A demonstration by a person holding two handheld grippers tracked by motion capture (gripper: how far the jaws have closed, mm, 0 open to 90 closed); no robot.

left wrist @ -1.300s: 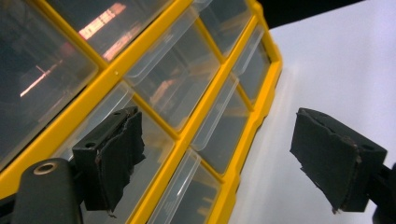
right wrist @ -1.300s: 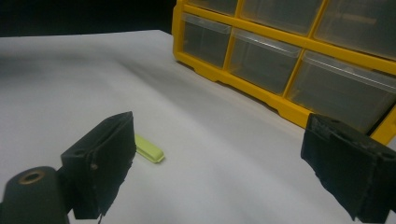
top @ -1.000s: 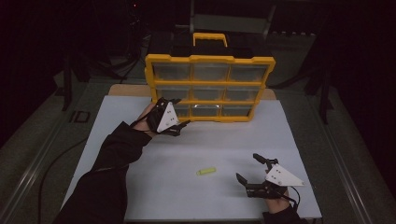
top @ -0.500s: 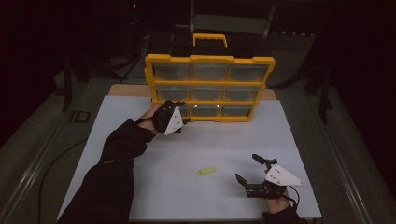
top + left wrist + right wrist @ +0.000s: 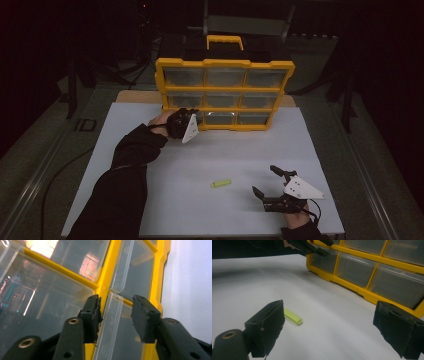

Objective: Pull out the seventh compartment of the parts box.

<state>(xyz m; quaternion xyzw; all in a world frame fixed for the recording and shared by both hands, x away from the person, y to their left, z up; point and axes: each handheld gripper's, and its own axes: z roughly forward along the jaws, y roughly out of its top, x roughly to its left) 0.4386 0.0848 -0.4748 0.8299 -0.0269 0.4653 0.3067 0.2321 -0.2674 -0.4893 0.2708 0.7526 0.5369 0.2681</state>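
Observation:
A yellow organizer (image 5: 225, 64) with clear drawers stands upright at the back of the white tabletop. My left gripper (image 5: 198, 116) is at its bottom-left drawer. In the left gripper view the jaws (image 5: 116, 301) straddle the drawer's clear handle lip (image 5: 110, 322); they have just been closing, one pad lies against the lip and the other stands off it. A small yellow-green piece (image 5: 220, 183) lies flat on the table. My right gripper (image 5: 263, 179) rests near the front right, wide open and empty (image 5: 329, 315), with the piece (image 5: 292, 316) just beyond its left jaw.
The white tabletop (image 5: 250, 150) stretches between the organizer and the front edge. A black case with a yellow carry handle (image 5: 225, 41) sits behind the organizer. A dark sleeve (image 5: 130, 165) crosses the left side of the table.
My left gripper has shifted right and lower, up against the organizer's bottom-left drawer, and its jaws have narrowed. The right gripper and the yellow-green piece have not moved.

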